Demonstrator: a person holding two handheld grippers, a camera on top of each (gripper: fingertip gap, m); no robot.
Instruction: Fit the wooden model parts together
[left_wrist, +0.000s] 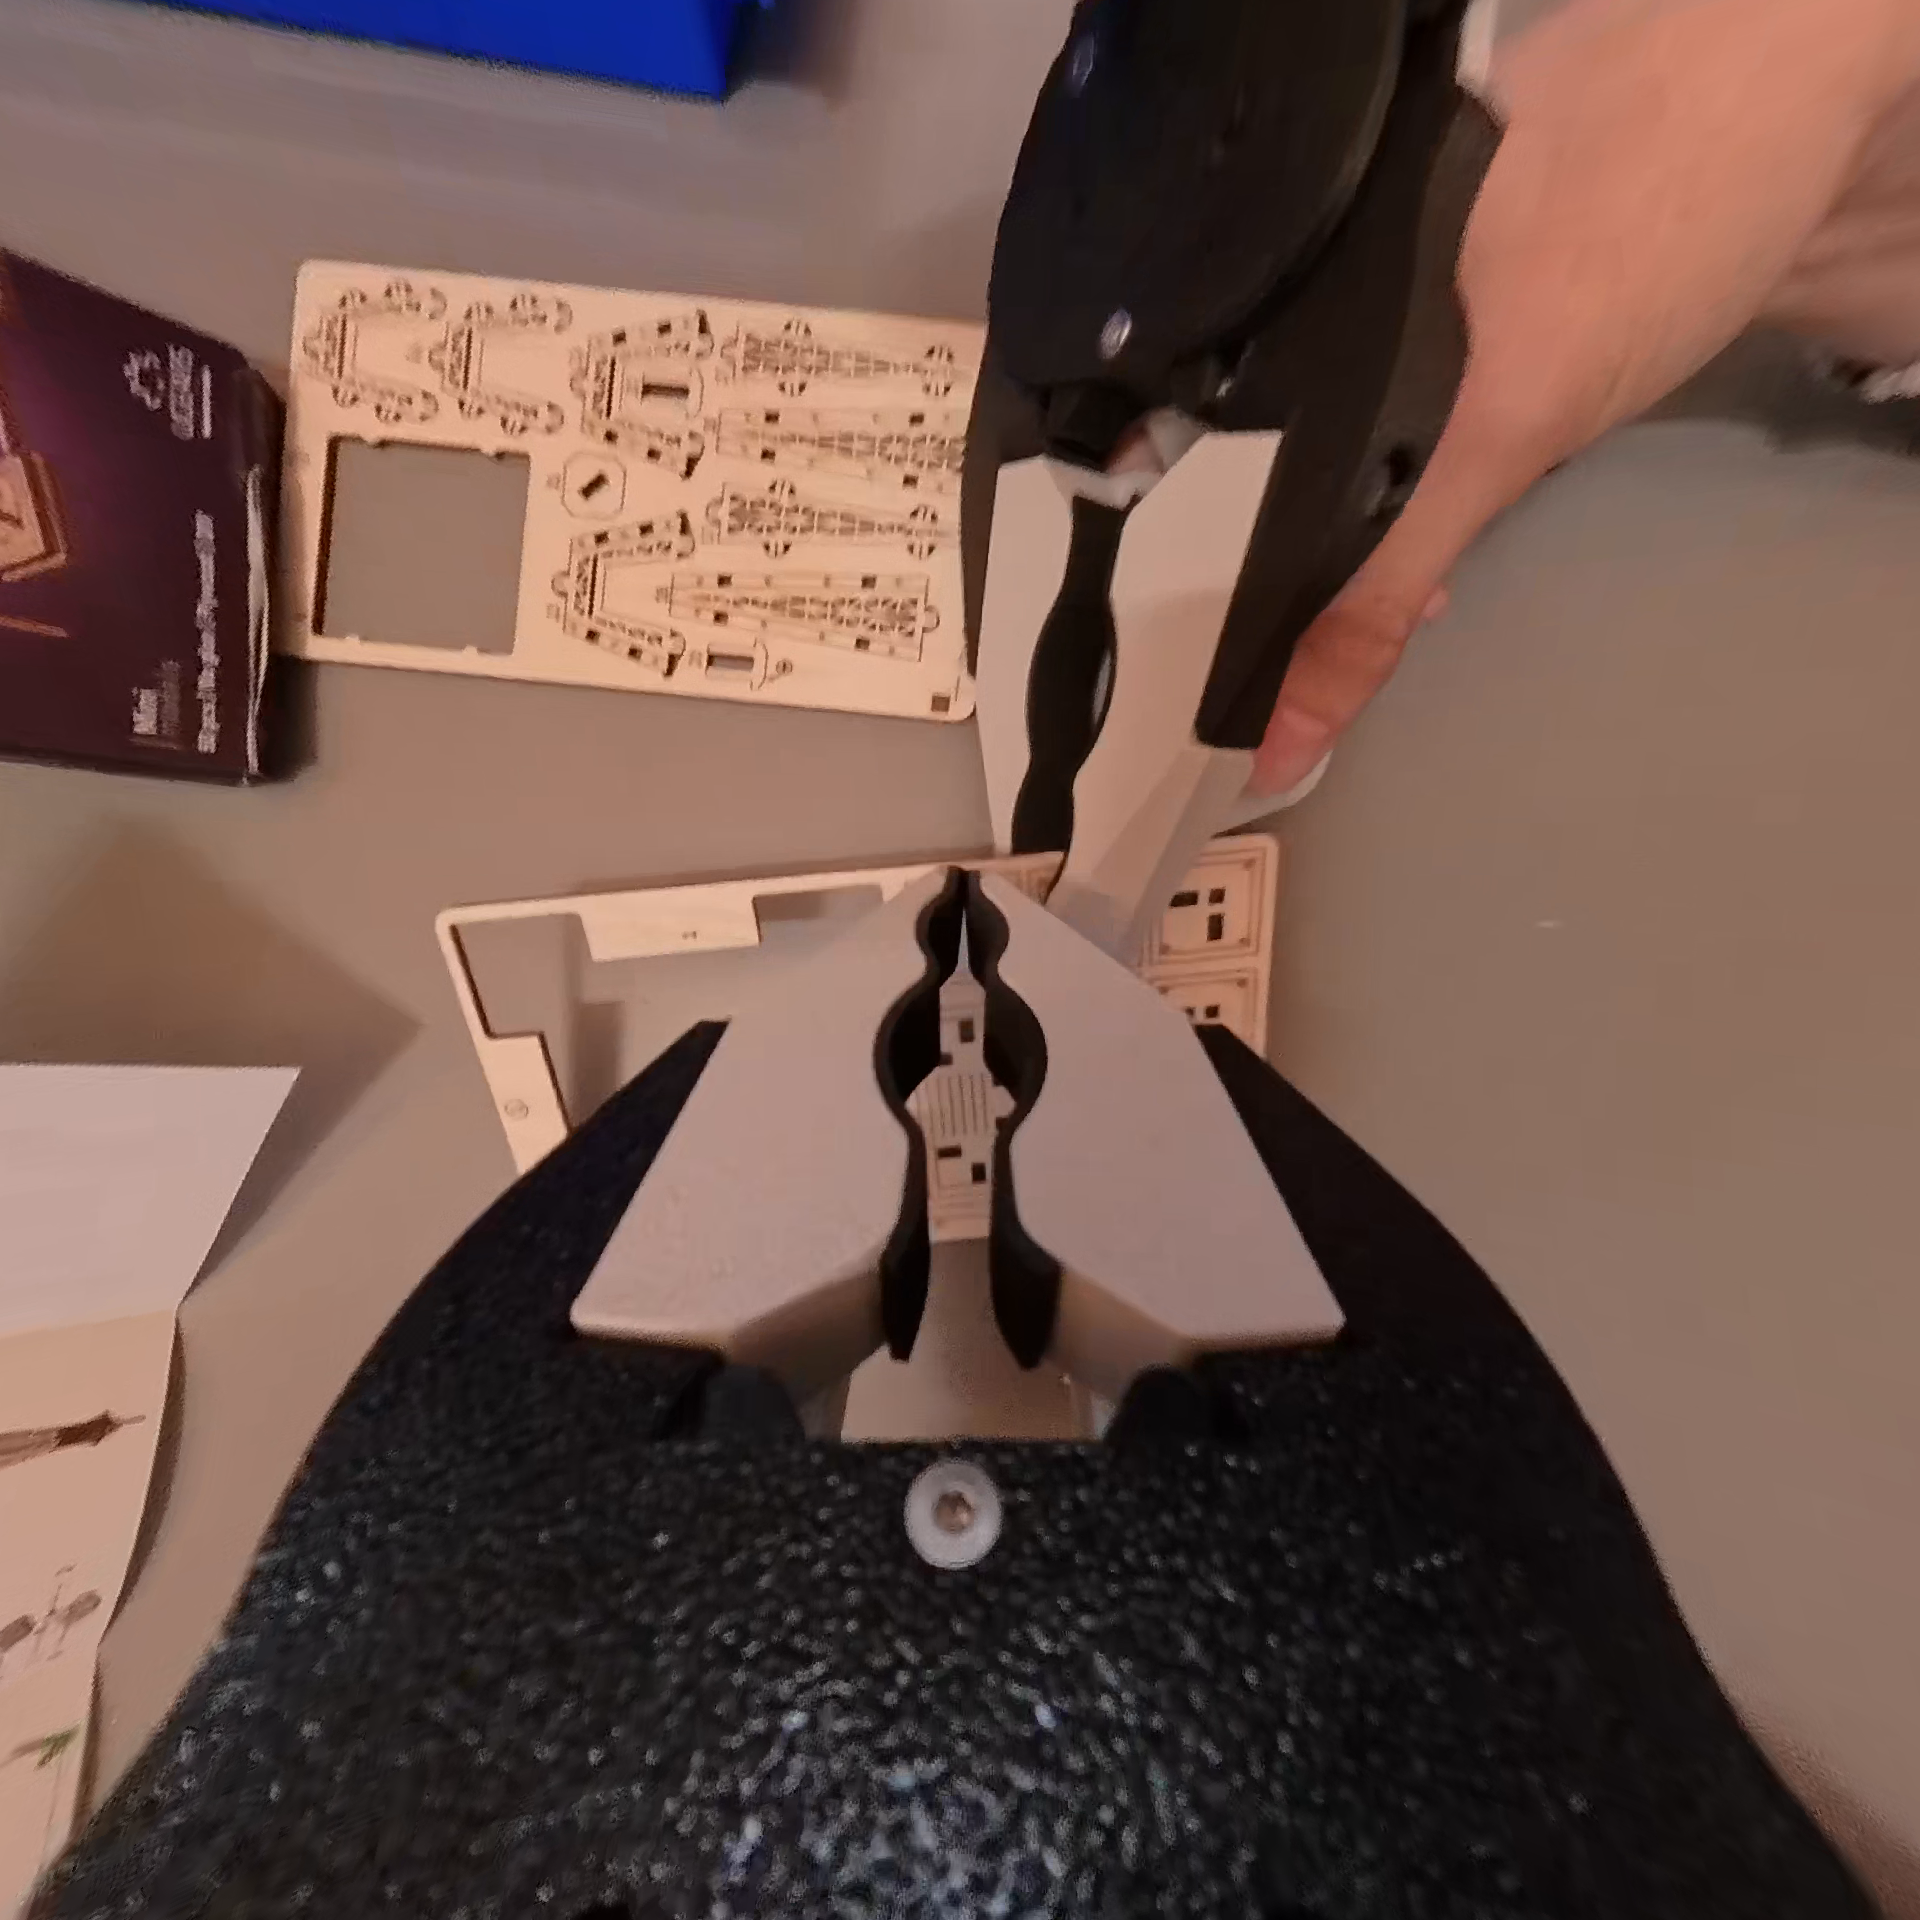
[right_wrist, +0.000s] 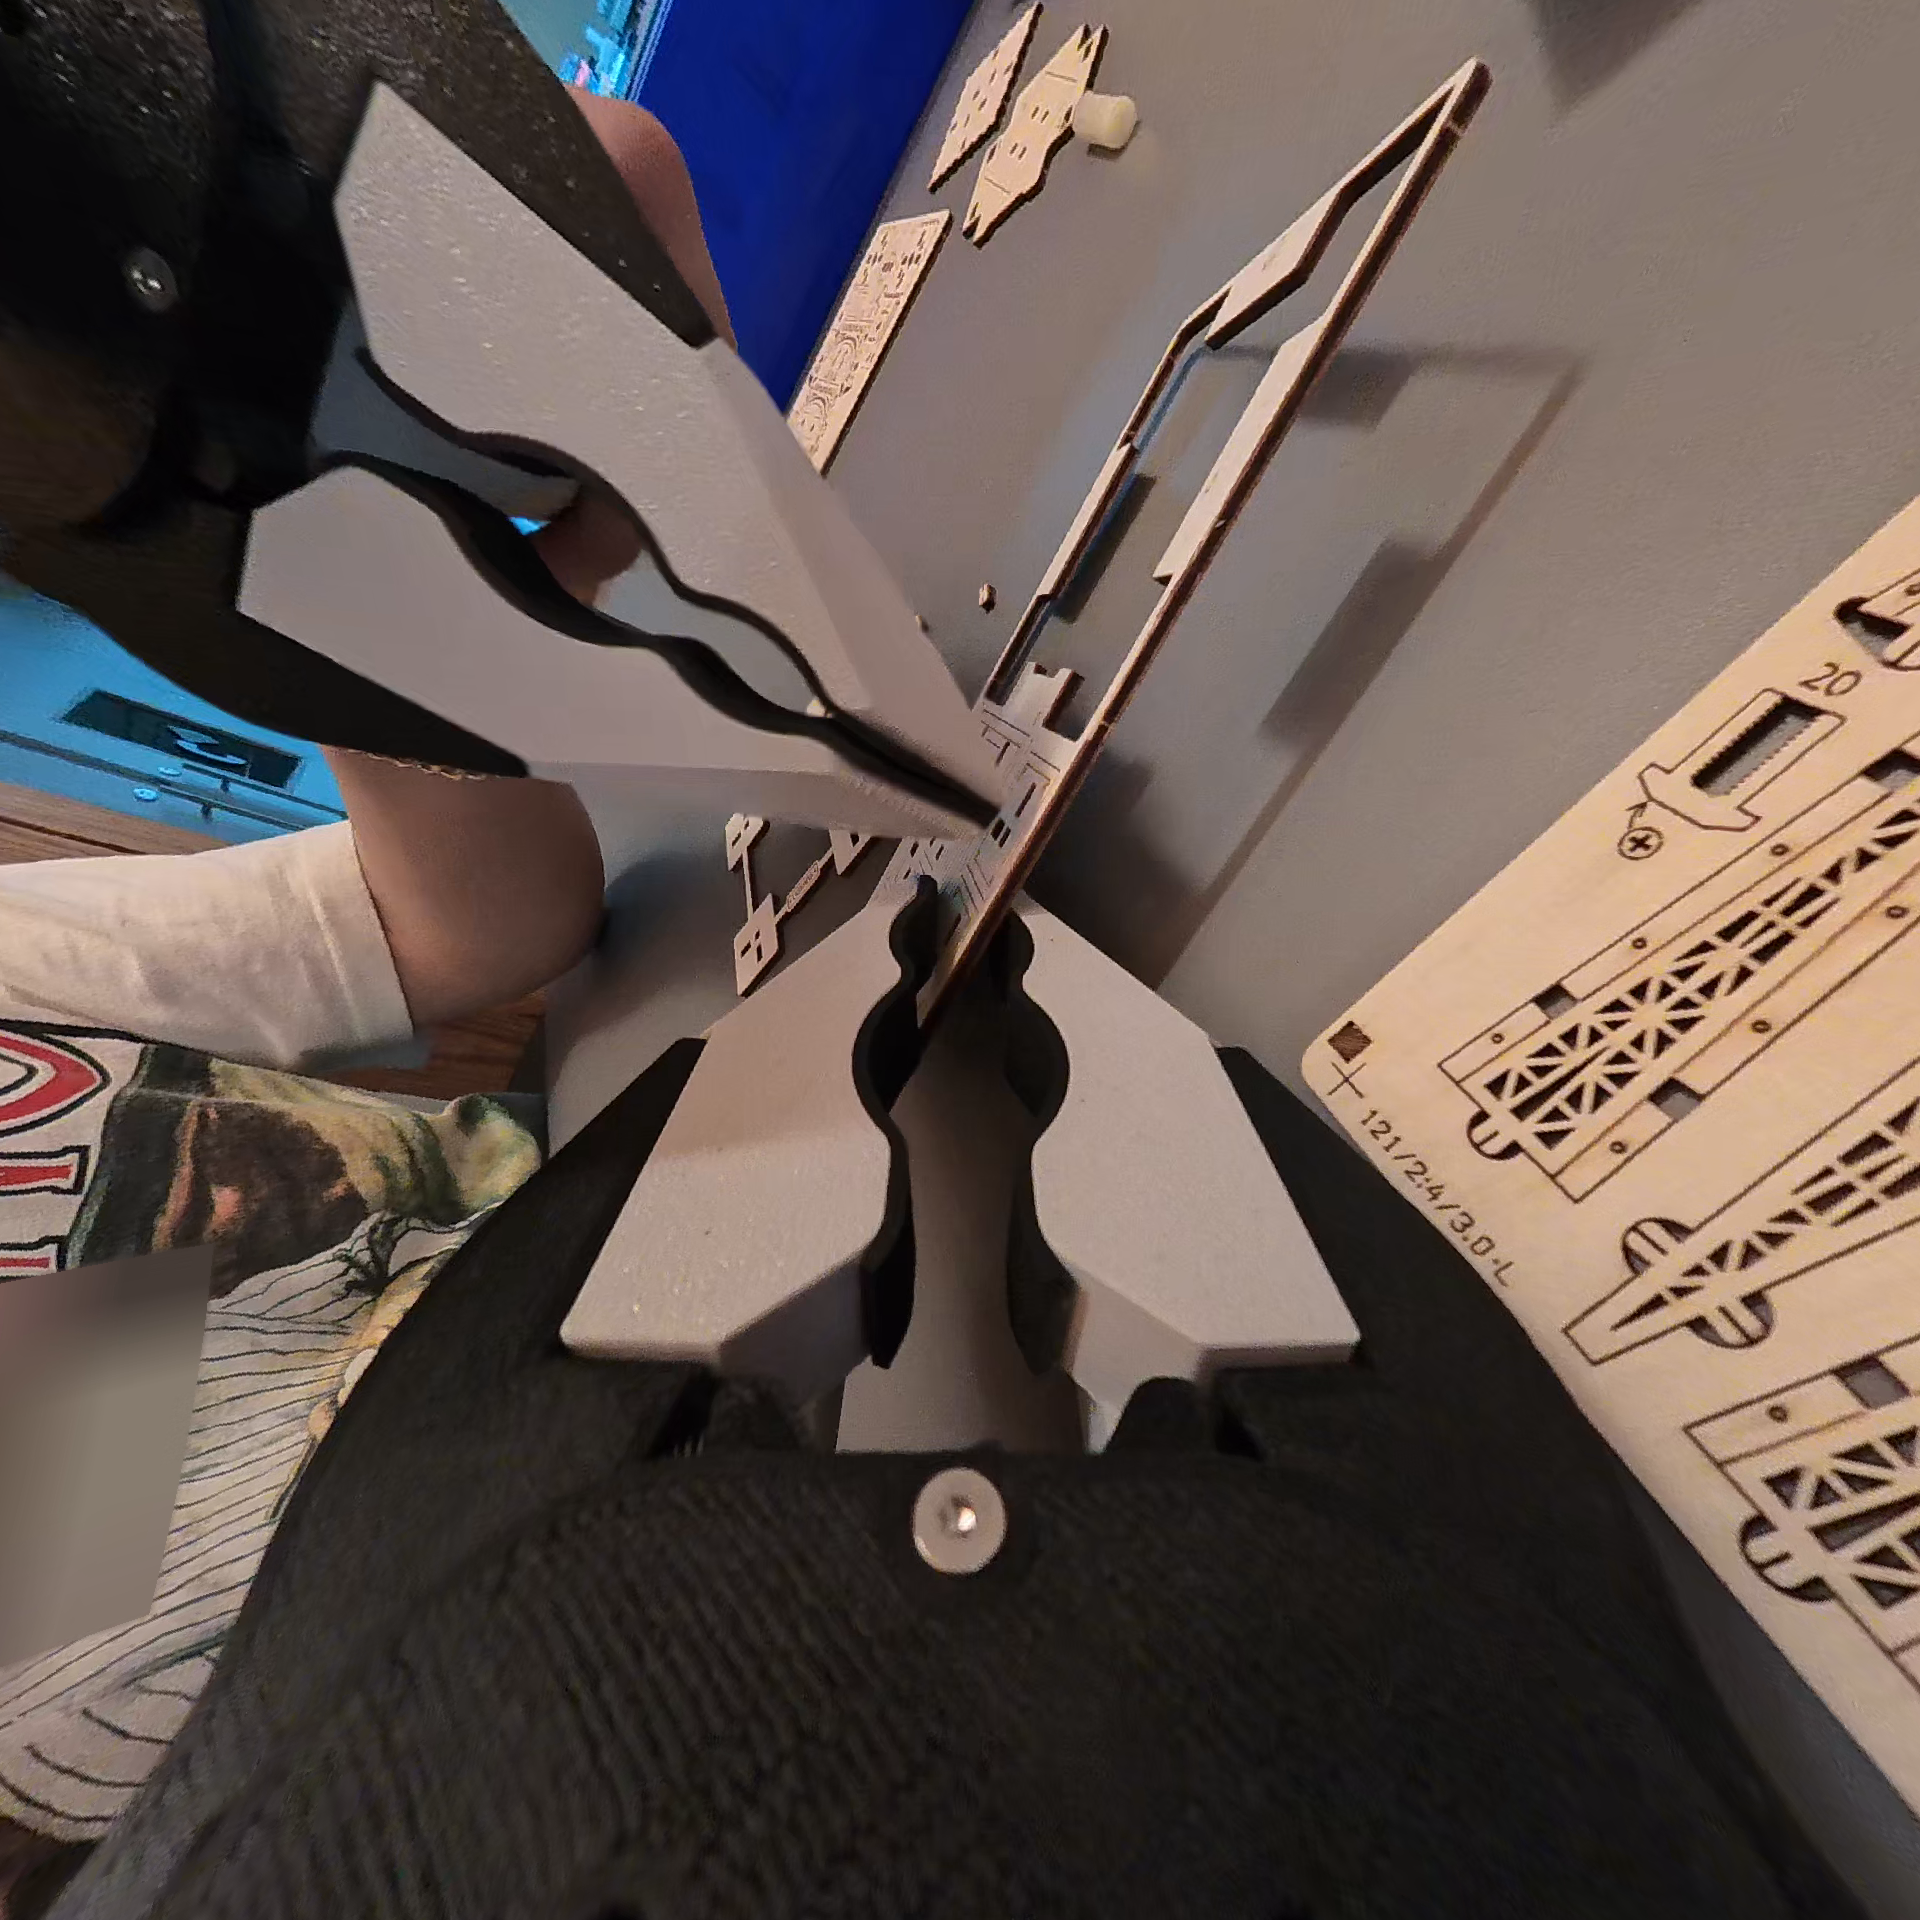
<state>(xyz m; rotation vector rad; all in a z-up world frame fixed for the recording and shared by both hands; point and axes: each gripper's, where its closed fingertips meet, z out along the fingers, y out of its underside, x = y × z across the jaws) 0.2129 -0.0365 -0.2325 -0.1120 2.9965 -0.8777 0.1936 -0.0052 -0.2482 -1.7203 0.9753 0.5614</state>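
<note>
A partly emptied wooden part sheet (left_wrist: 665, 925) is held up off the grey table; it shows edge-on in the right wrist view (right_wrist: 1278, 260). My left gripper (left_wrist: 961, 894) is shut, its tips pinching the sheet's patterned end. In the right wrist view the left gripper (right_wrist: 982, 816) comes in from the upper left. My right gripper (right_wrist: 961, 935) is shut on the sheet's near edge, just beside the left tips. In the left wrist view the right gripper (left_wrist: 1049, 862) comes down from the upper right, held by a hand (left_wrist: 1662, 312).
A second wooden sheet full of parts (left_wrist: 644, 488) lies flat on the table (left_wrist: 1558, 1039); it is at the right in the right wrist view (right_wrist: 1662, 1039). Loose cut-out parts (right_wrist: 1023, 135) lie farther off. A dark purple box (left_wrist: 125, 520), a blue box (left_wrist: 468, 31) and instruction paper (left_wrist: 104, 1247) lie at the left. Less than 4 cm separates the two grippers' tips.
</note>
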